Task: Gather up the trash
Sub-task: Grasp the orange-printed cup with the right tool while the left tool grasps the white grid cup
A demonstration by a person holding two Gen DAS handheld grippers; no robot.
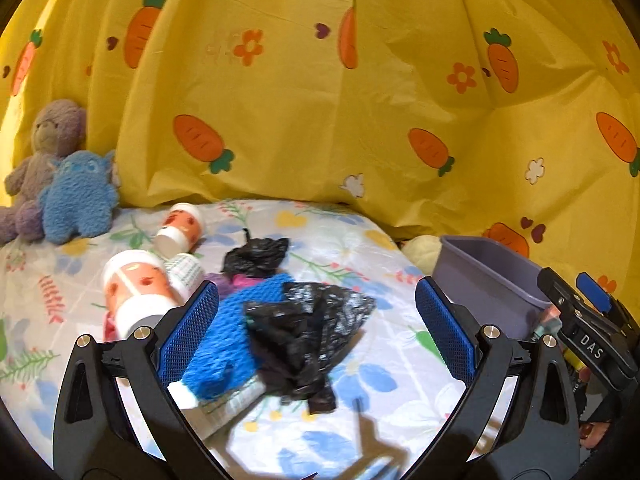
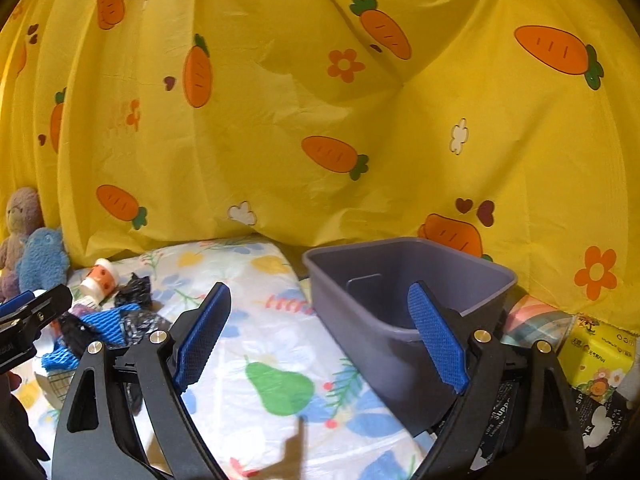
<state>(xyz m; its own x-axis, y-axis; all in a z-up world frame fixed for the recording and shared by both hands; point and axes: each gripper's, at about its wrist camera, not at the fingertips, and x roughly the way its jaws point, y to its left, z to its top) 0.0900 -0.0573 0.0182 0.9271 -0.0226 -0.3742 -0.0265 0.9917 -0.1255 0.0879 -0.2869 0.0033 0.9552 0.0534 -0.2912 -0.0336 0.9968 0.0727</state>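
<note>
A crumpled black plastic bag [image 1: 310, 336] lies on the floral bedsheet between the open fingers of my left gripper [image 1: 316, 332], partly over a blue foam net [image 1: 236, 332]. A second black bag [image 1: 256, 256] lies farther back. Several white and orange paper cups [image 1: 136, 296] lie to the left. The grey bin [image 1: 488, 280] stands at the right. My right gripper [image 2: 320, 336] is open and empty, its right finger in front of the bin [image 2: 400, 280]. The trash pile [image 2: 100, 316] sits to its left.
Two plush toys [image 1: 60, 184] sit at the back left against a yellow carrot-print curtain [image 1: 340, 100]. A yellow tissue pack [image 2: 600, 356] and a dark printed package [image 2: 600, 424] lie right of the bin. White paper [image 1: 228, 400] lies under the foam net.
</note>
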